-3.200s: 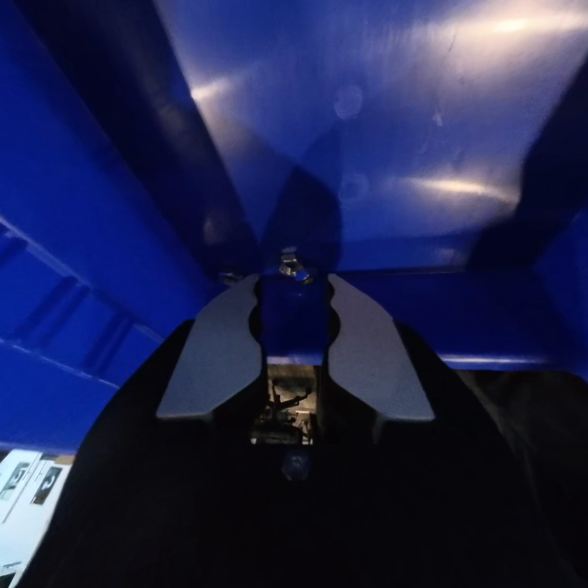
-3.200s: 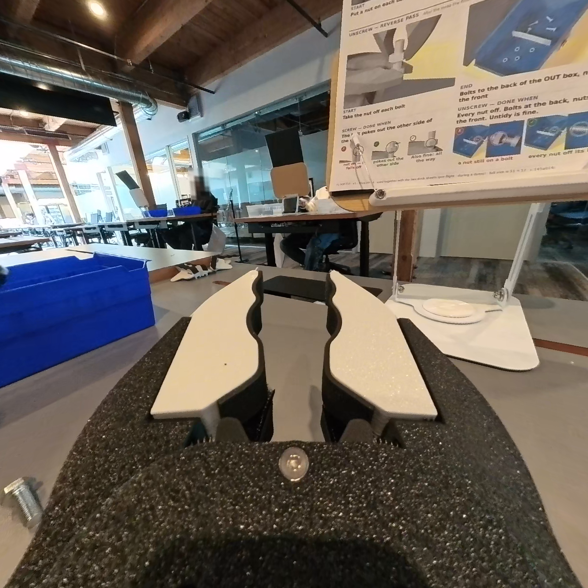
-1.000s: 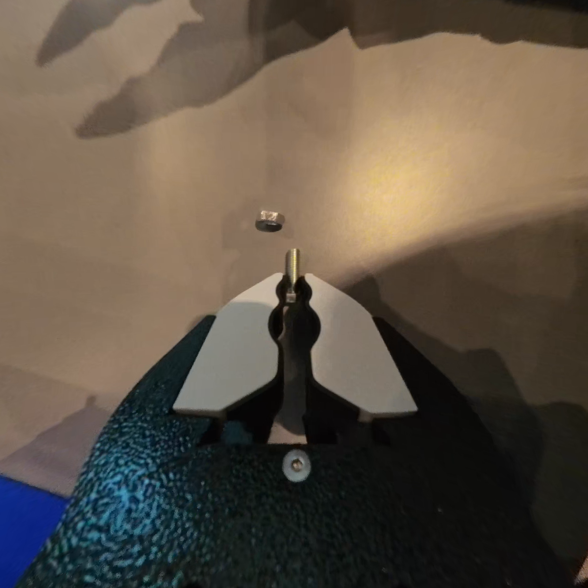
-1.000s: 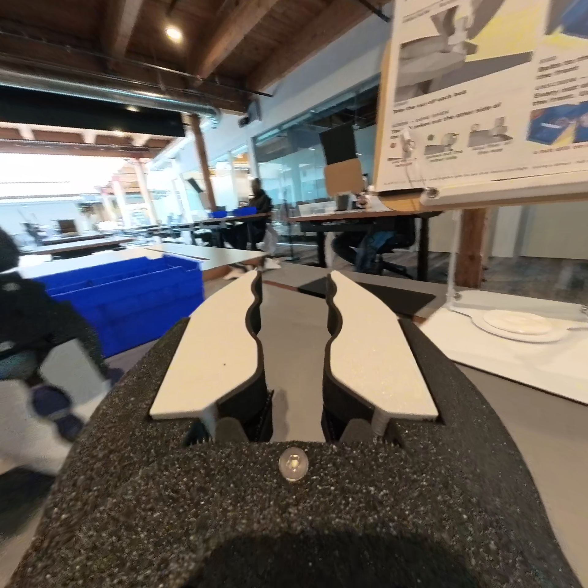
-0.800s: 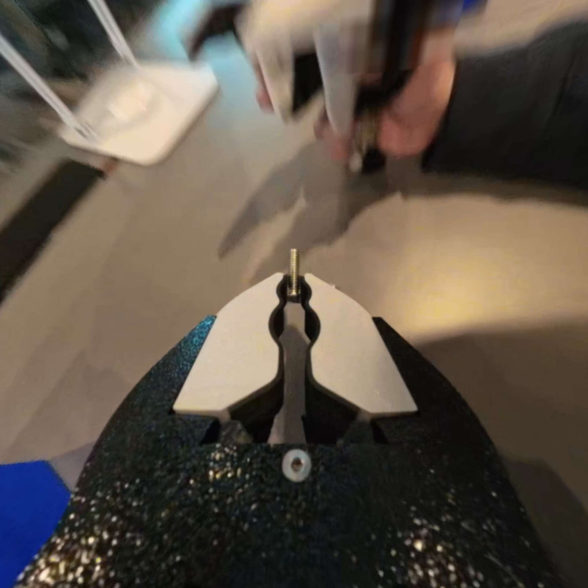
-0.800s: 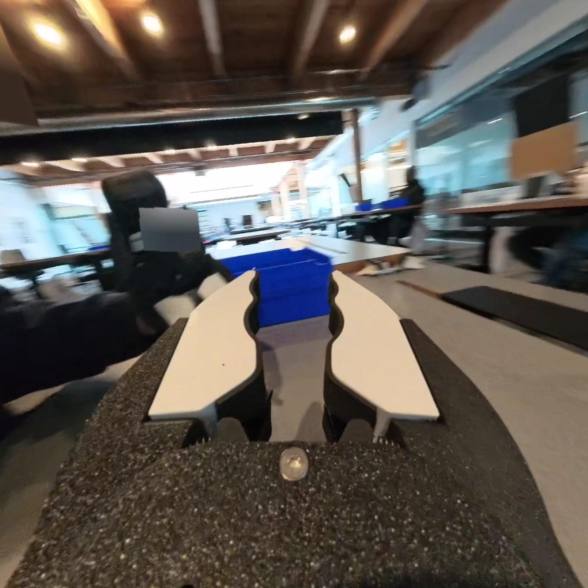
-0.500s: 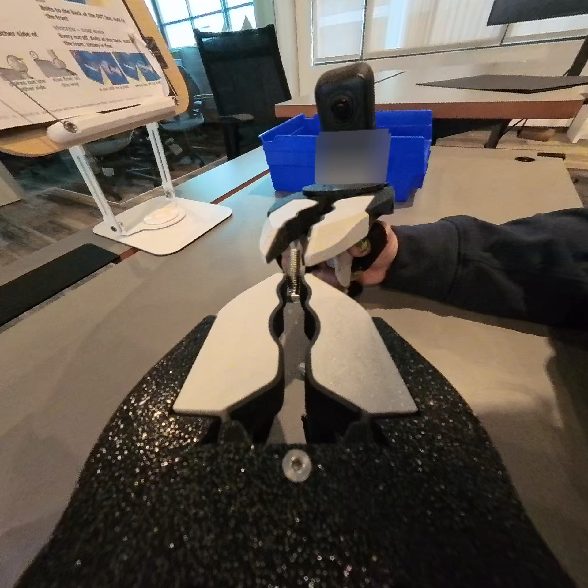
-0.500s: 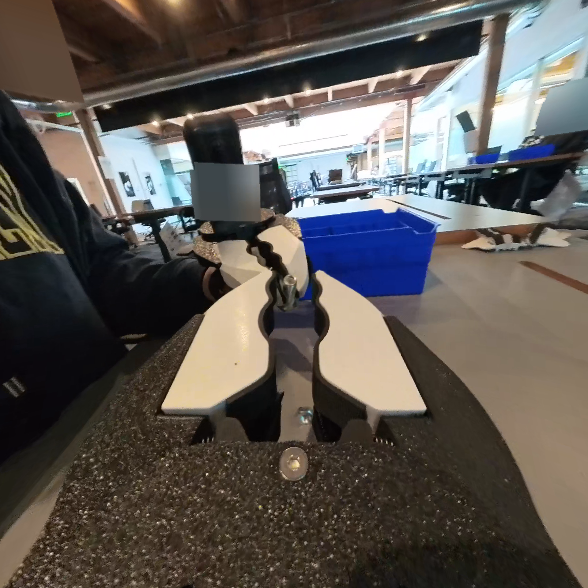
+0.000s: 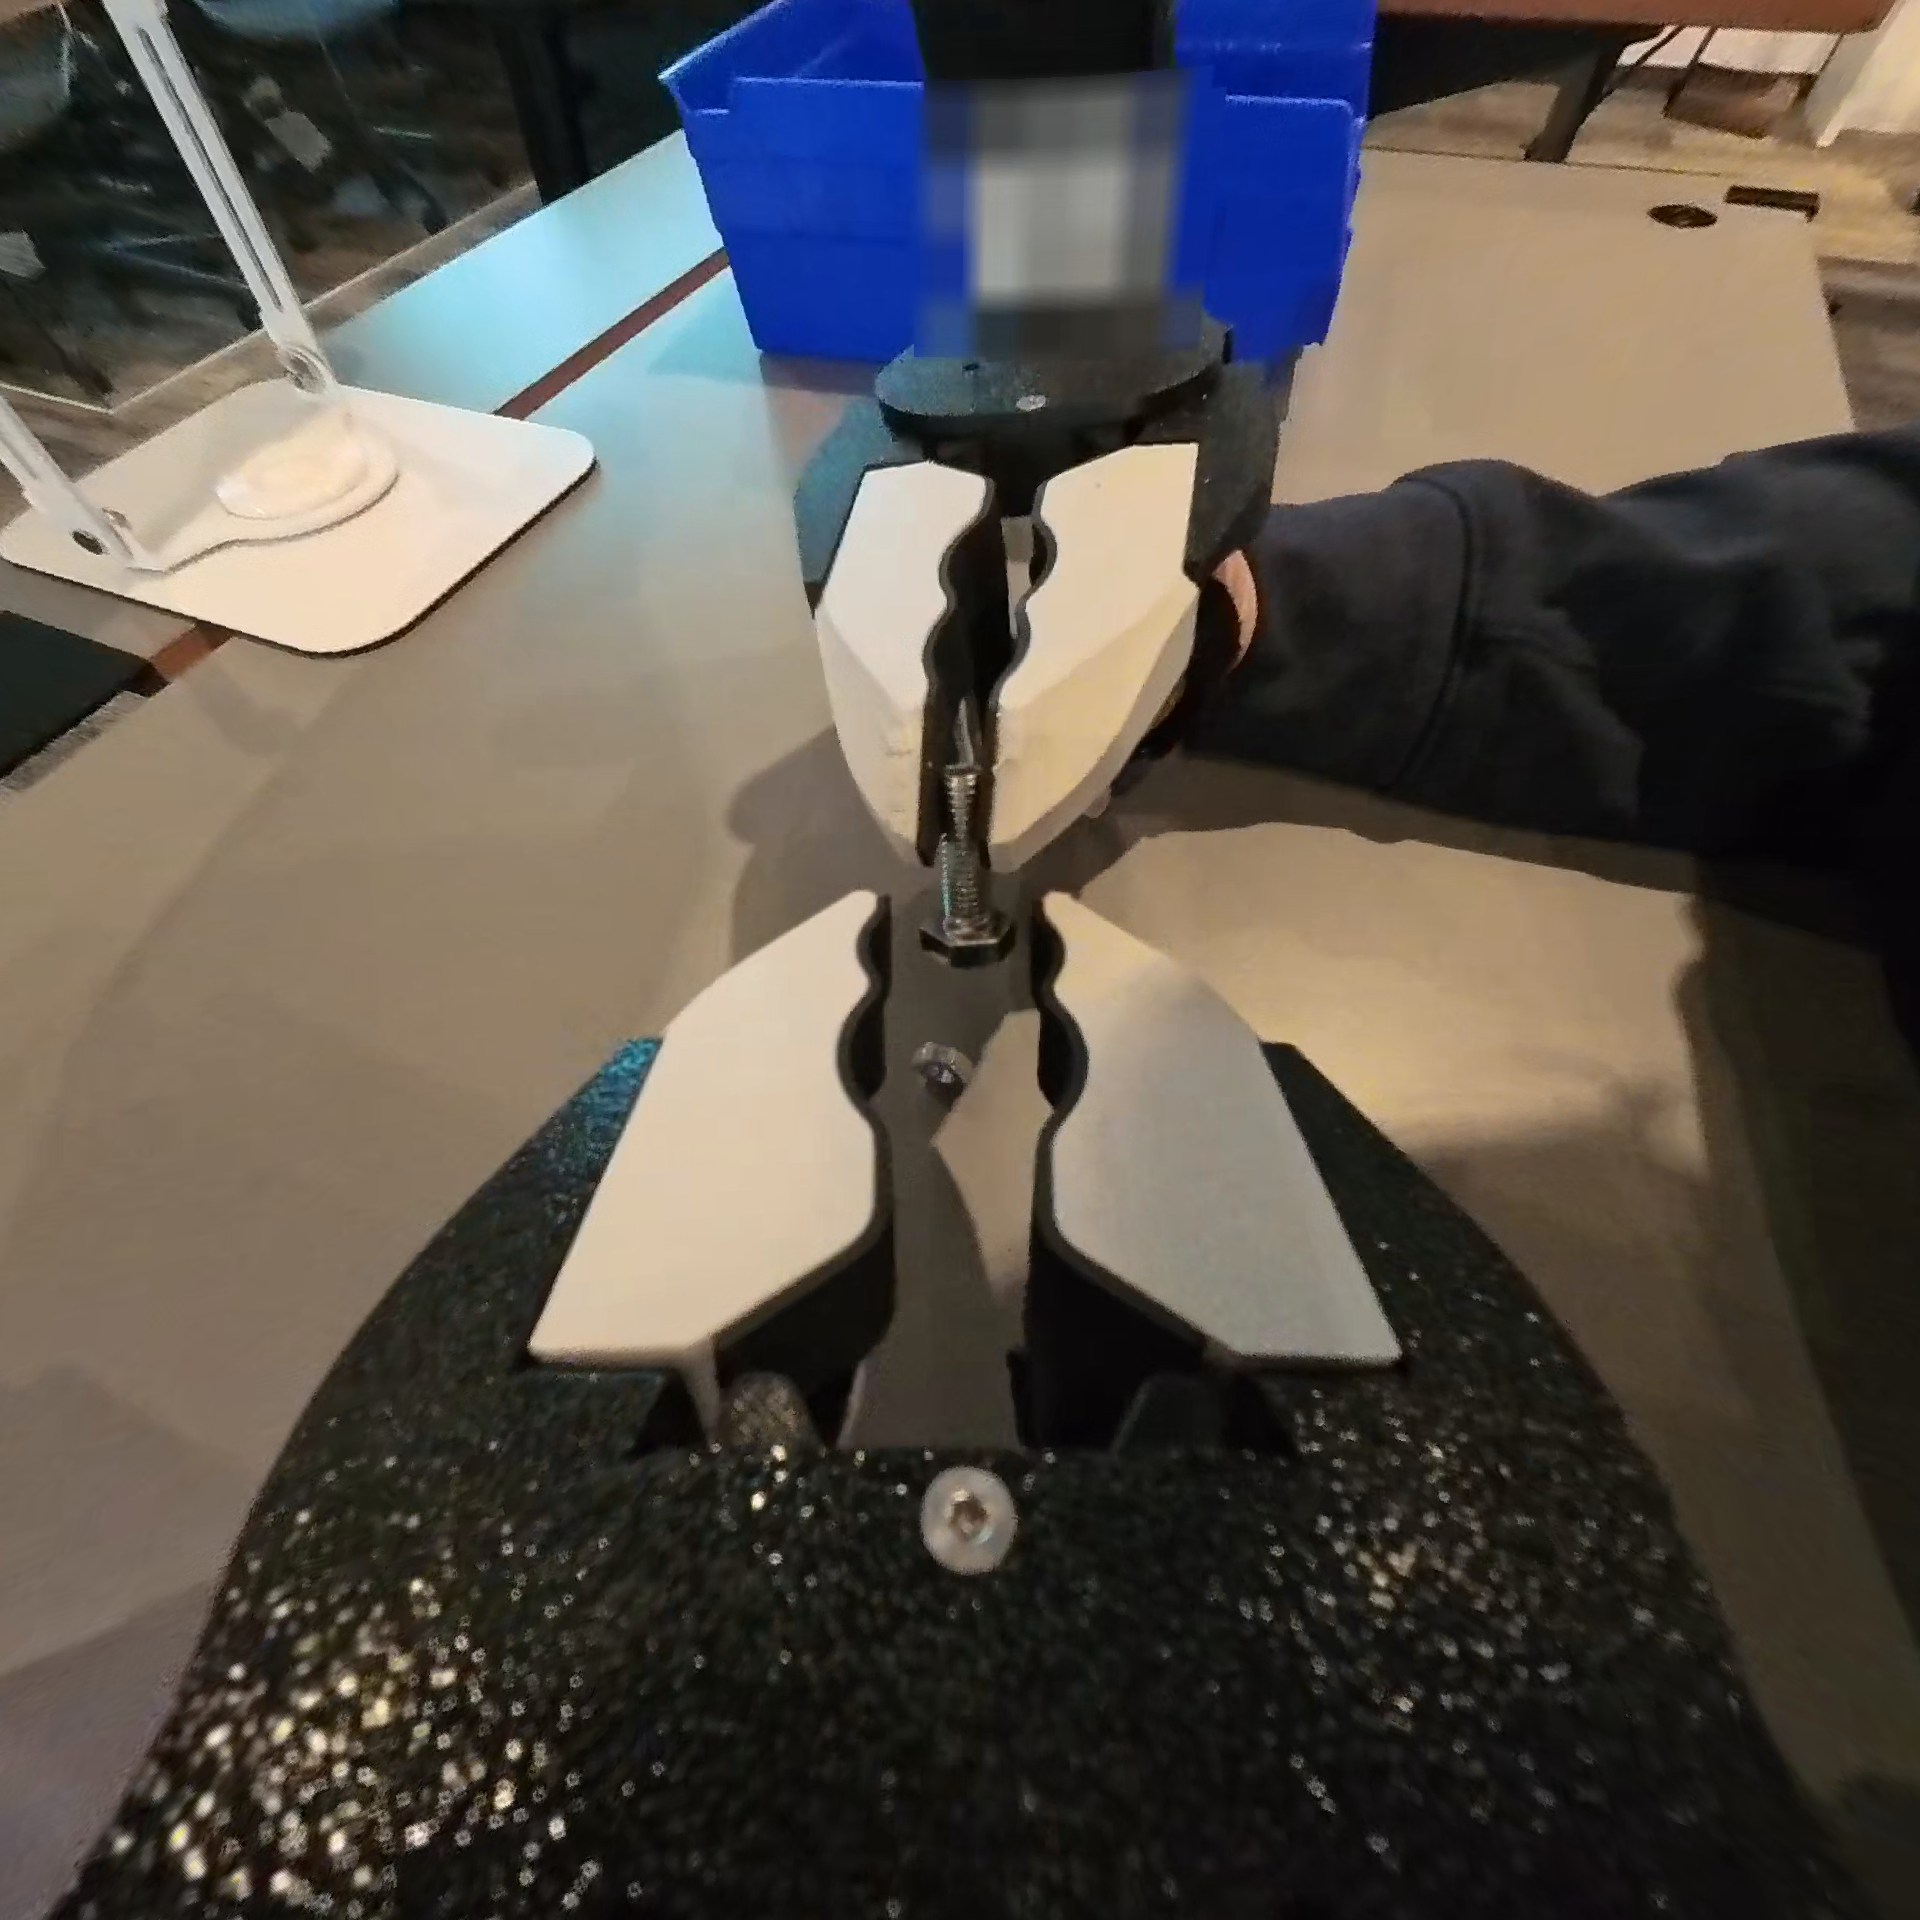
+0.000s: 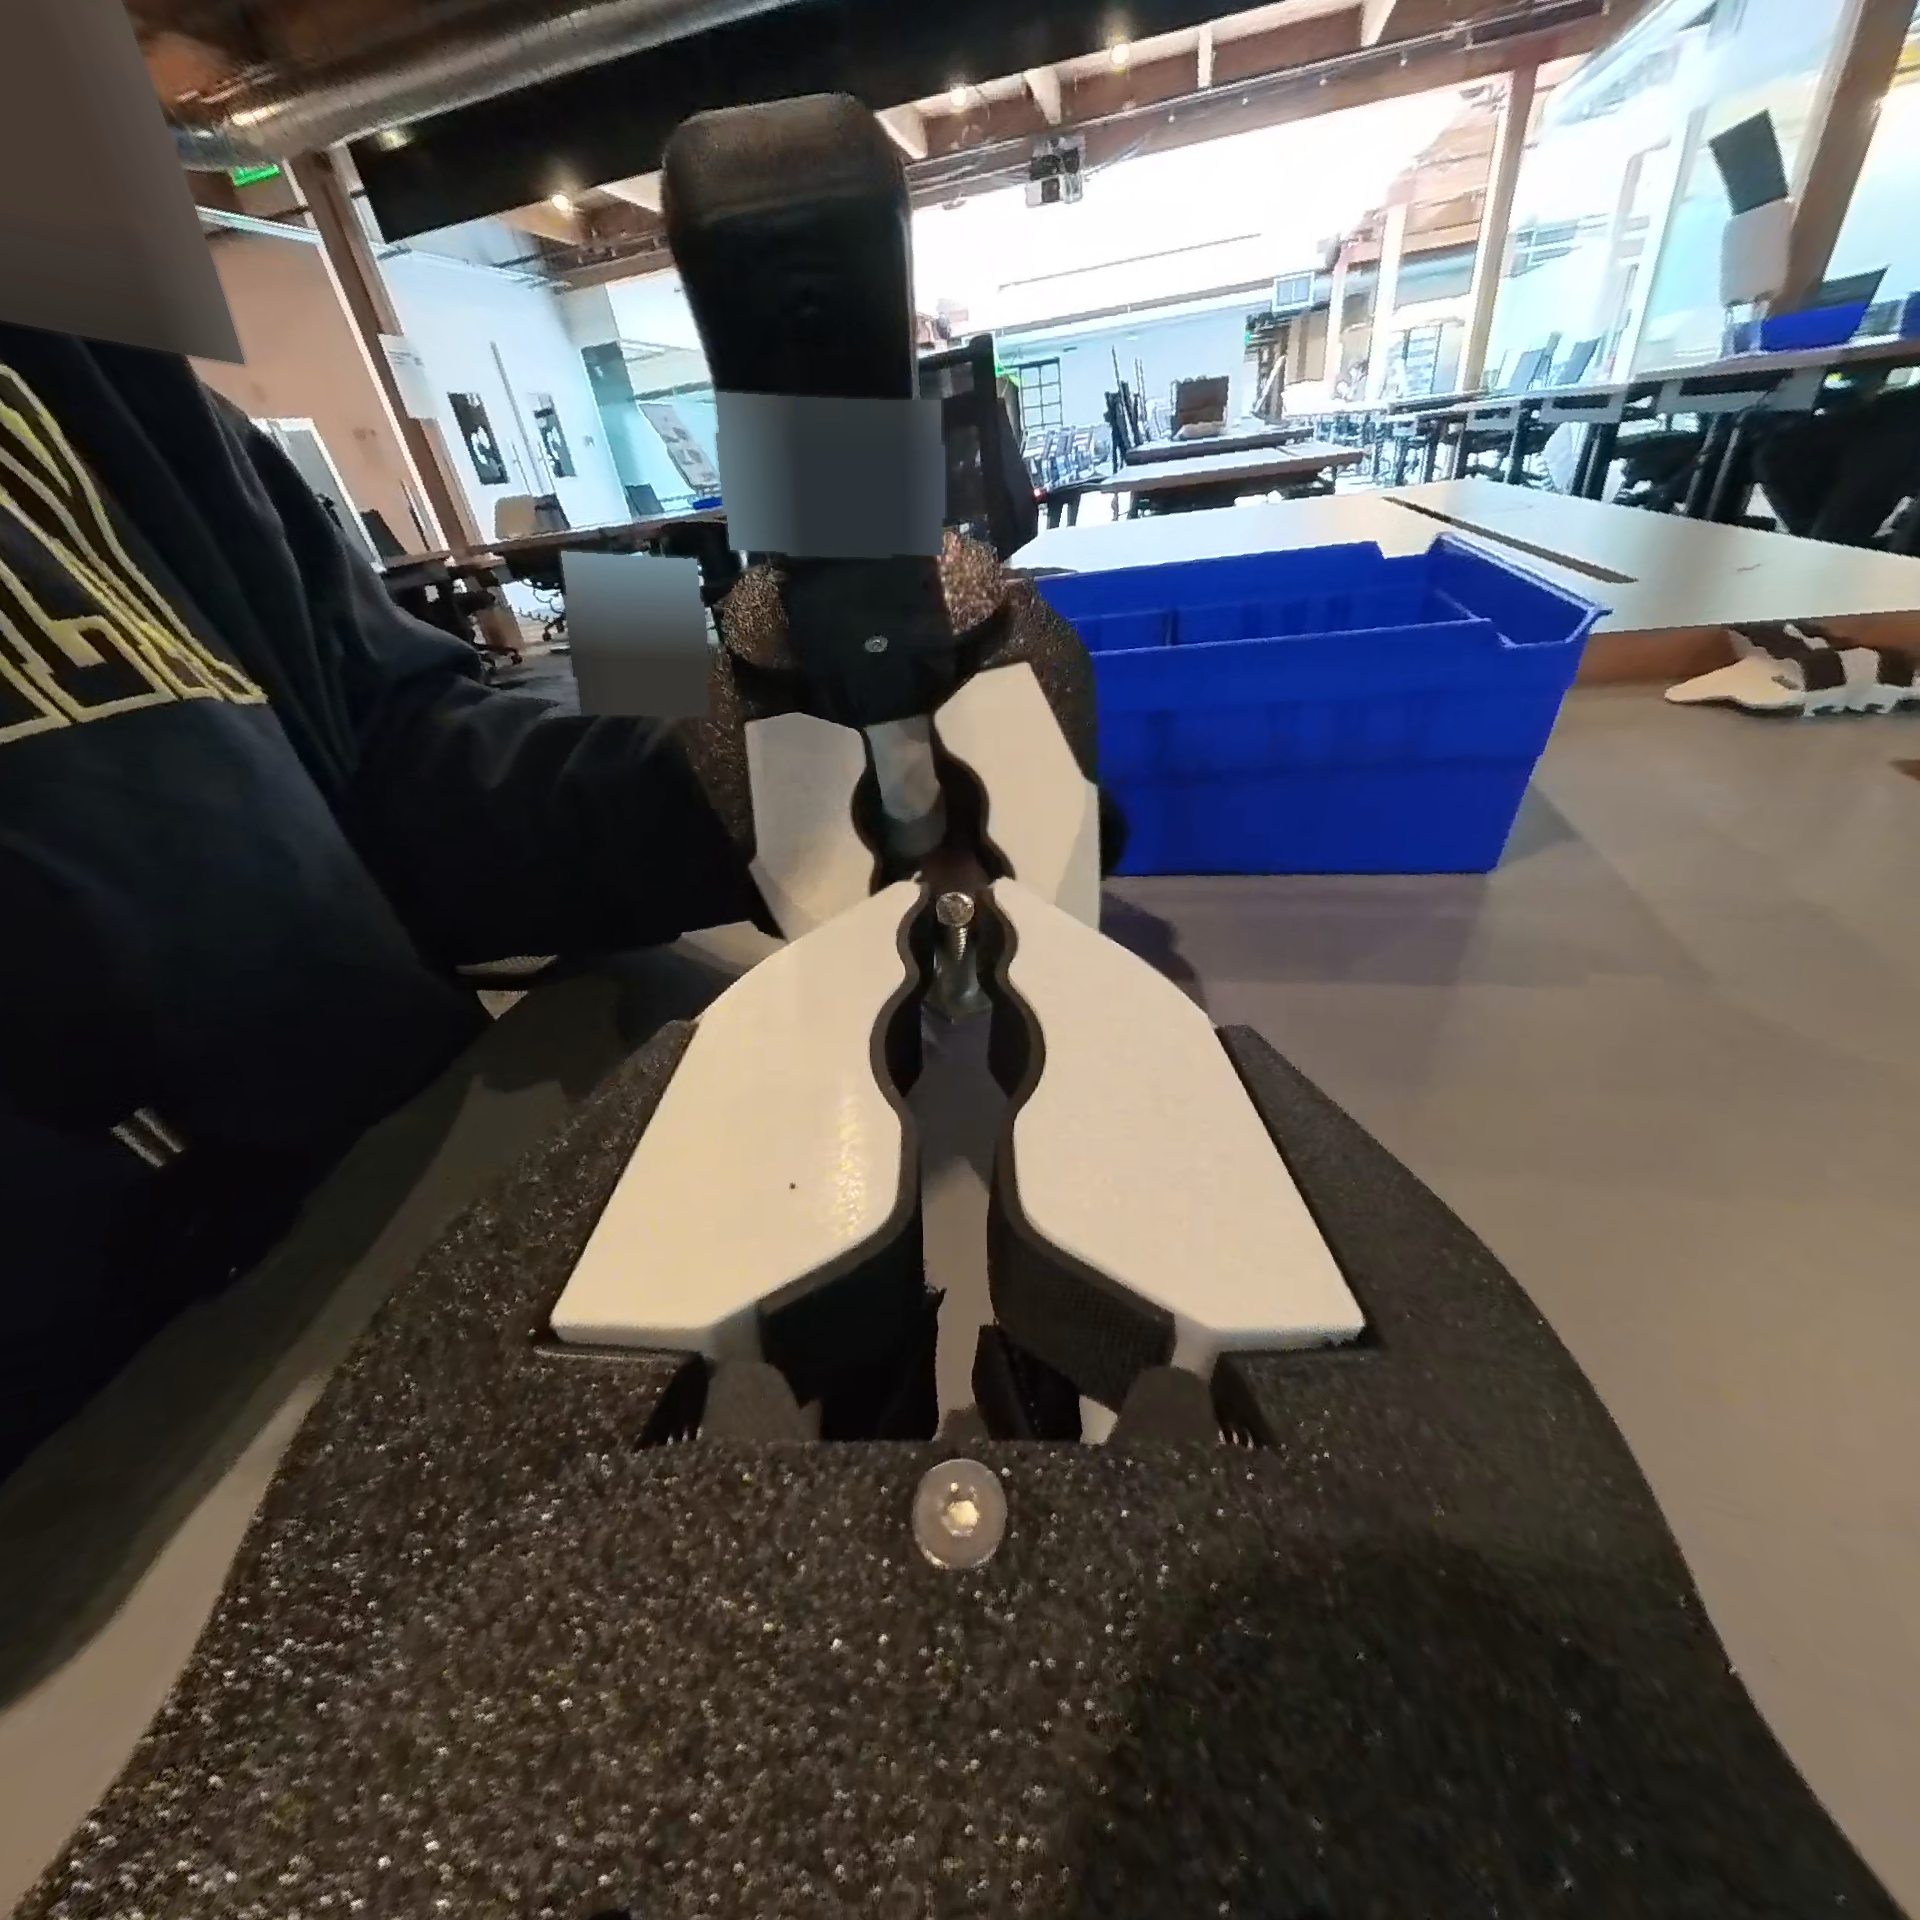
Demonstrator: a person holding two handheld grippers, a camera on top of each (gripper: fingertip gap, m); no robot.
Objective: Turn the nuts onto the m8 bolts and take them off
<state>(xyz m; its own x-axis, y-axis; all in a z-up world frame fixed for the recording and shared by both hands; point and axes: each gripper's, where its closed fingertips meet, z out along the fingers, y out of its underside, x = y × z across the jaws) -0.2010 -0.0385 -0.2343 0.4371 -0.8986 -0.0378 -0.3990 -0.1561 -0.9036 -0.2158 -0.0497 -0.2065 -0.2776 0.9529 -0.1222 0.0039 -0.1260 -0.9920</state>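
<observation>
A silver bolt (image 9: 961,862) hangs in the air between the two grippers. My right gripper (image 10: 954,906) is shut on its threaded shaft, and the bolt (image 10: 956,956) shows at its fingertips. From the left wrist view the right gripper (image 9: 961,831) points toward me with the shaft pinched at its tips. My left gripper (image 9: 961,914) is open; the bolt's hex head sits between its fingertips (image 9: 831,956) with a gap on each side. The open left gripper (image 10: 930,868) faces me in the right wrist view. A small nut (image 9: 938,1065) lies on the table below.
A blue bin (image 9: 821,208) stands on the grey table (image 9: 416,831) behind the right gripper; it also shows in the right wrist view (image 10: 1299,748). A white stand base (image 9: 312,520) is at the far left. A person's dark sleeve (image 9: 1558,623) reaches in from the right.
Half a second ago my left gripper held the bolt and the right was open around its shaft. Now the right has shut on the shaft and the left has opened off the bolt.
</observation>
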